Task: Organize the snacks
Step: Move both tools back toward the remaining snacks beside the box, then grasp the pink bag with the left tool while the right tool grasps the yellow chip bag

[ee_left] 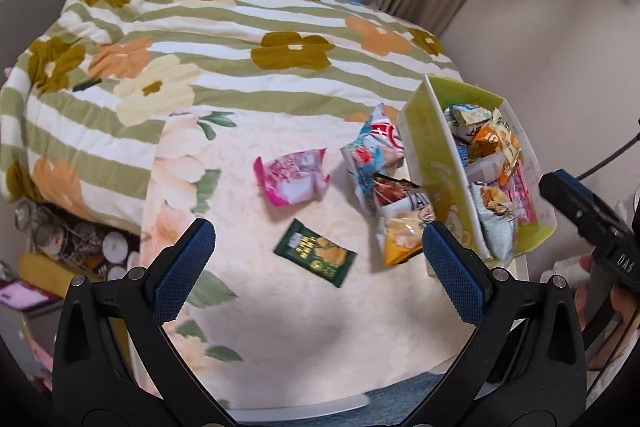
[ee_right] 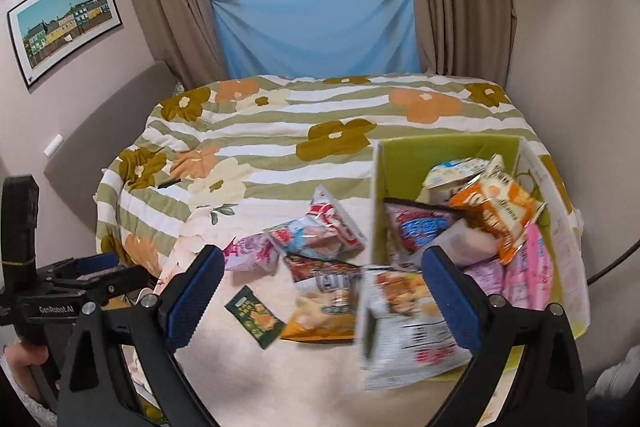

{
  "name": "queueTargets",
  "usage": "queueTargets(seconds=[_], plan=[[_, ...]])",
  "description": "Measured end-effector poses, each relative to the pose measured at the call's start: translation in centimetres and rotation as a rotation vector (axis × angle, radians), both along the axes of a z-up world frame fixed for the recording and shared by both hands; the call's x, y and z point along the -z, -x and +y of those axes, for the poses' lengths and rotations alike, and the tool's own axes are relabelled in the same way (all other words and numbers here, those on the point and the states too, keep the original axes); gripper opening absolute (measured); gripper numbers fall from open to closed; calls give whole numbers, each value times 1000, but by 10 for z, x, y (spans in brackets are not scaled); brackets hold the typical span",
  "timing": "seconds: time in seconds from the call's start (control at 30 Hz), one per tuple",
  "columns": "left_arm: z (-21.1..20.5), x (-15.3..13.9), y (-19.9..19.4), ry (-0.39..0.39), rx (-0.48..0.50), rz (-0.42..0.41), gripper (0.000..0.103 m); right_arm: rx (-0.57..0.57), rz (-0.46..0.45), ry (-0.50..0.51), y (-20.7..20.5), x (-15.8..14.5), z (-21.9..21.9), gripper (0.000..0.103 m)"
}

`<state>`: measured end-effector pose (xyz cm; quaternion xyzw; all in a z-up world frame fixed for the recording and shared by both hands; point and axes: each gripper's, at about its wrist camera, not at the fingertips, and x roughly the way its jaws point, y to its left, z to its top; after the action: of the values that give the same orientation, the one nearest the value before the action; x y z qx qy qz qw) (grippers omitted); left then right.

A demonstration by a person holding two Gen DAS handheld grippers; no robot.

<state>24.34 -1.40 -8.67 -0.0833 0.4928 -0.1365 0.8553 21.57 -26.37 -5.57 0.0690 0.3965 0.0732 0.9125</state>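
My left tool (ee_left: 318, 253) is spread wide with nothing between its blue pads, hovering over the cream floral cloth (ee_left: 248, 327) on the bed. My right tool (ee_right: 322, 293) is spread just as wide and grips nothing; a blurred white-and-silver snack bag (ee_right: 404, 331) shows between its fingers, at the near corner of the green box (ee_right: 436, 147), though I cannot tell whether it is resting there or falling.

The green box stands at the right of the cloth, already crowded with packets: an orange bag (ee_right: 496, 205) on top, pink packs (ee_right: 528, 267) beneath it, and a red-and-blue packet (ee_right: 420, 229) near the left wall.

Loose snacks lie on the cloth just left of the box. A dark green packet (ee_left: 316, 253) sits nearest me, apart from the others. A pink packet (ee_left: 292, 177) lies farther back. Against the box wall a pile leans together: a red-and-blue bag (ee_left: 374, 151), a dark packet (ee_left: 400, 189) and a yellow bag (ee_left: 402, 237).
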Motion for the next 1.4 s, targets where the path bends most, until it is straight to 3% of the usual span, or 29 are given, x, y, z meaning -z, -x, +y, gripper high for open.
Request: queueTargets(seconds=[0.33, 0.53, 0.8, 1.2, 1.33, 1.4], plan=[[32, 13, -46, -3, 134, 21, 103, 118, 67, 70, -10, 36, 58, 98], [10, 34, -77, -105, 311, 9, 103, 223, 105, 109, -13, 65, 77, 98], [-33, 93, -109, -221, 521, 24, 103, 283, 161, 223, -21, 114, 101, 98], [-71, 164, -138, -321, 623, 48, 102, 346, 153, 411, -39, 168, 100, 98], [-81, 181, -140, -357, 664, 60, 97, 326, 142, 477, -43, 176, 109, 98], [-85, 189, -141, -371, 677, 71, 84, 325, 141, 513, -45, 180, 113, 98]])
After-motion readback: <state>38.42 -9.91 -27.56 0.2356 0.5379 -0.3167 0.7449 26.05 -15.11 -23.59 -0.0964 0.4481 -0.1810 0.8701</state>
